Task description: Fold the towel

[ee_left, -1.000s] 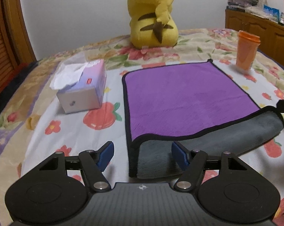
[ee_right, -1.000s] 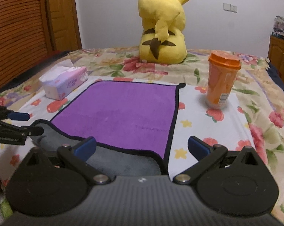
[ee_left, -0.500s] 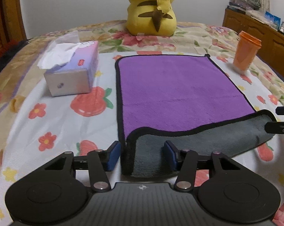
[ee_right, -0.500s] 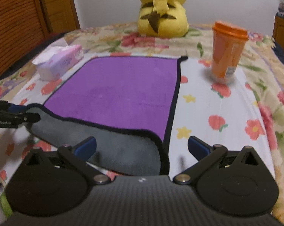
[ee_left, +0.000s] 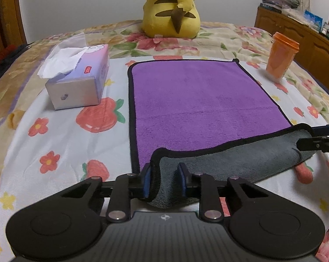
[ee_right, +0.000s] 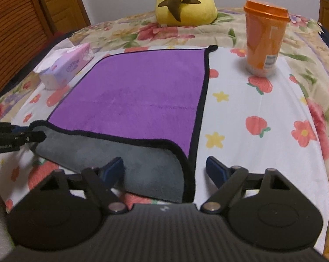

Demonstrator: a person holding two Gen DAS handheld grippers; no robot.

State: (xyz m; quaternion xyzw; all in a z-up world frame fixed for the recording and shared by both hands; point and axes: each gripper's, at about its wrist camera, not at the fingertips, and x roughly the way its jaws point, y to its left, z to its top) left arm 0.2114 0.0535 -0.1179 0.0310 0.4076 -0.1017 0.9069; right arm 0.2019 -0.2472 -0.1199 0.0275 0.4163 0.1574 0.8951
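Both grippers low (left gripper (ee_left: 163,181) pinching towel (ee_left: 199,100)).

The left gripper (ee_left: 163,180) pinches the towel's (ee_left: 199,100) turned-up grey corner between its blue fingers (ee_left: 146,180); purple face flat beyond.

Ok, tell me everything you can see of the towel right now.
The towel is plush, purple on top and grey underneath, with black edging. It lies flat on the flowered bedspread, between the tissue box and the orange cup. Its near edge is turned up, grey side showing. The left gripper has its jaws around the near left corner; the right gripper, jaws wide, straddles the near right corner.
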